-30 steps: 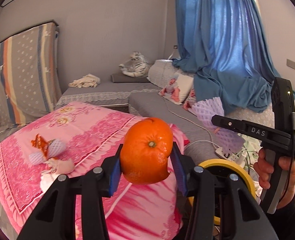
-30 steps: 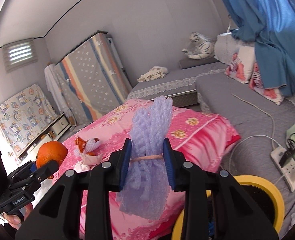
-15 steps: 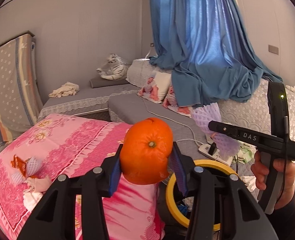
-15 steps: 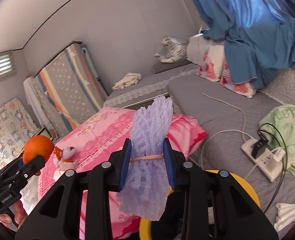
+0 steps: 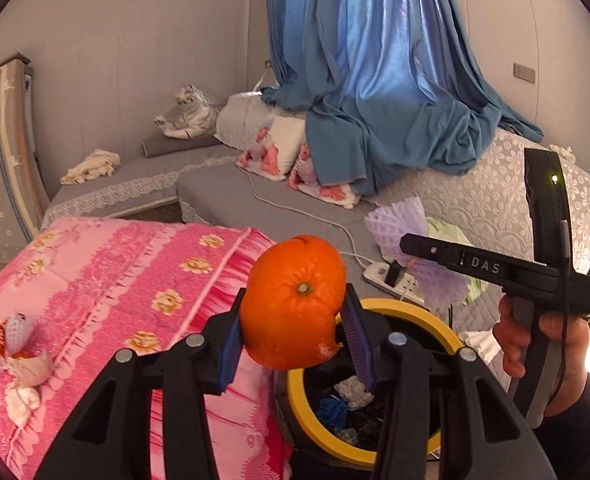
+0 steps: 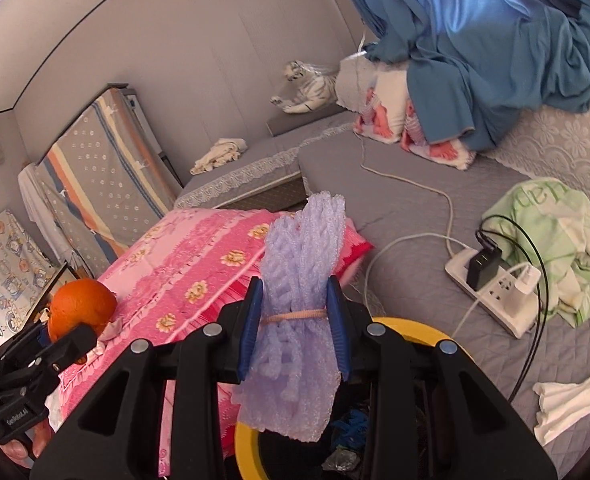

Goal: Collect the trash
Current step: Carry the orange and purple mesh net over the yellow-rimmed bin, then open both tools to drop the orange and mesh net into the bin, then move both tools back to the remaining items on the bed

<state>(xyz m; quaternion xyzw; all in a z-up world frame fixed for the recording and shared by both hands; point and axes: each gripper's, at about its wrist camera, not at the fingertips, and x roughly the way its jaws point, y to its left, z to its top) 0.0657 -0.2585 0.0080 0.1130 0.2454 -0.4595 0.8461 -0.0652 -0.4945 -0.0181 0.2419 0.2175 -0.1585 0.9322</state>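
Now over the yellow-rimmed bin (image 5: 411,312) instead of the pink quilt (image 5: 95,280), left gripper (image 5: 295,344) clamped on orange peel (image 5: 293,304), right gripper (image 6: 295,328) on foam net (image 6: 299,300): ready to drop.

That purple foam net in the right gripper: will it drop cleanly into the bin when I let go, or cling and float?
The foam net looks very light and springy, so it may drift or snag on the pads. A rubber band cinches it, so it should fall as one bundle. Its lower end already hangs over the yellow-rimmed bin, which helps.
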